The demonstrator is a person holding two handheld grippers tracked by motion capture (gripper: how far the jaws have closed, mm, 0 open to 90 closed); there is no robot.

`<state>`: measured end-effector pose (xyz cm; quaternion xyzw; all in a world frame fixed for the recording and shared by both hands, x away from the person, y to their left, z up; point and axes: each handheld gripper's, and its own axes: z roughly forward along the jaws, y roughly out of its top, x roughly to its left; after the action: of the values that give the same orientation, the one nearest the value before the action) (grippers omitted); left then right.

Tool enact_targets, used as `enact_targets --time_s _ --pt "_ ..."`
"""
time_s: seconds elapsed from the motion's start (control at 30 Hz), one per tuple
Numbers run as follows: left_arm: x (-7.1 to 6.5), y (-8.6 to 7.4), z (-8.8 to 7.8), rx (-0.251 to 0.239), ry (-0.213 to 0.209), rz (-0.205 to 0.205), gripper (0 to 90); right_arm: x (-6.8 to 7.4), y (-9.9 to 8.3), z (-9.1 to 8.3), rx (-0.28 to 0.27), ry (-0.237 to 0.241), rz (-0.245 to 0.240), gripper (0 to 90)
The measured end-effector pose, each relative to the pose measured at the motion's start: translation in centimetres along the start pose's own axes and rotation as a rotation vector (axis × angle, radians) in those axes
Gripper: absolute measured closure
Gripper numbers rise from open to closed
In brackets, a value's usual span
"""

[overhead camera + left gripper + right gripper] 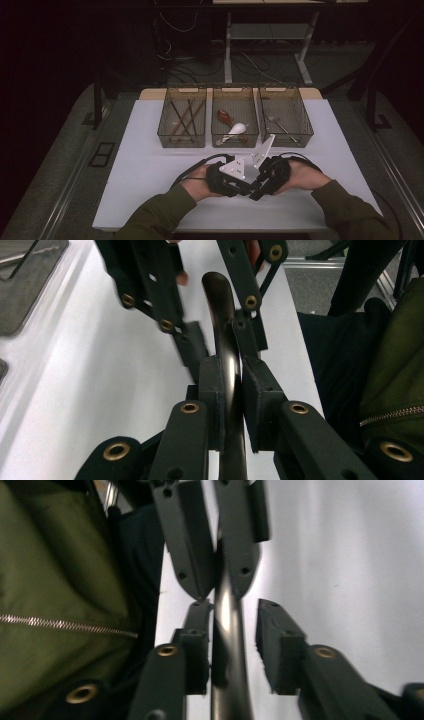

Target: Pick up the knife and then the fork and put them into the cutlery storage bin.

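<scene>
**Dark metal utensil held off the table**

A slim, glossy dark metal utensil handle (227,375), gently curved and standing on edge, sits above the white table (75,390), pinched between 2 black pads (212,390); its ends are hidden.

The left gripper (231,390) clamps a dark, glossy curved utensil handle (224,330) between its pads. Farther off, the right gripper (220,335) straddles the same handle (a fingertip shows beside it). White table (90,390) lies beneath; an olive sleeve (395,375) sits at right.
</scene>
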<state>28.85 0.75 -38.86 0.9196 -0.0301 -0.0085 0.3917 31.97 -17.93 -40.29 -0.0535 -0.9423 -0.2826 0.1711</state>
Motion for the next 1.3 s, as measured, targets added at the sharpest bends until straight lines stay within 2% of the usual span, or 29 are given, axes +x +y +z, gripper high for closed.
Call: enact_targets --time_s 0.03,0.07,0.2,0.23,0.3,0.33,0.43,0.67,0.7,0.73,0.93,1.13,1.23,1.3 --pt "-0.1 0.0 0.0 0.006 -0.002 -0.01 78.9 0.0 0.0 0.1 0.009 0.002 -0.01 74.2" --pt "0.0 0.1 0.1 0.007 0.002 0.003 78.9 0.0 0.0 0.2 0.013 0.018 -0.012 76.7" --pt "-0.1 -0.1 0.3 0.018 0.002 -0.002 78.8 0.1 0.0 0.2 0.014 0.02 -0.02 78.0" --pt "-0.2 -0.1 0.4 0.016 -0.007 -0.027 78.8 0.2 0.0 0.2 0.006 0.023 -0.01 78.4" --pt "-0.2 -0.3 0.5 0.021 -0.009 -0.033 79.8 0.1 0.0 0.1 -0.005 0.023 -0.019 82.4" --pt "0.0 -0.3 0.5 0.008 0.005 -0.015 80.4 0.0 -0.1 0.0 -0.017 0.013 -0.034 83.4" --pt "0.0 -0.3 0.4 0.009 -0.004 -0.035 80.5 0.0 -0.2 -0.1 -0.026 0.012 -0.026 83.5" --pt "0.1 -0.4 0.4 0.007 -0.004 -0.037 79.1 0.1 -0.2 -0.1 -0.027 0.006 -0.028 83.4" --pt "0.0 -0.6 0.4 -0.013 0.0 -0.064 76.0 0.0 -0.2 -0.1 -0.025 0.004 -0.033 83.3" --pt "0.1 -0.6 0.2 -0.014 -0.001 -0.069 72.3 0.1 -0.3 0.0 -0.017 -0.01 -0.031 83.3" --pt "0.6 -1.4 -1.1 -0.054 0.043 -0.105 55.5 -0.3 -1.2 -0.4 -0.028 -0.052 -0.015 83.3" --pt "0.8 -3.0 -2.8 -0.11 0.114 -0.178 43.2 -0.9 -2.6 -1.0 -0.03 -0.124 0.002 83.2" --pt "0.7 -4.2 -3.8 -0.135 0.169 -0.213 37.6 -1.1 -3.6 -1.5 -0.048 -0.158 0.031 83.2" --pt "0.5 -5.0 -4.5 -0.142 0.231 -0.242 35.1 -1.3 -4.1 -1.8 -0.049 -0.184 0.041 83.2"
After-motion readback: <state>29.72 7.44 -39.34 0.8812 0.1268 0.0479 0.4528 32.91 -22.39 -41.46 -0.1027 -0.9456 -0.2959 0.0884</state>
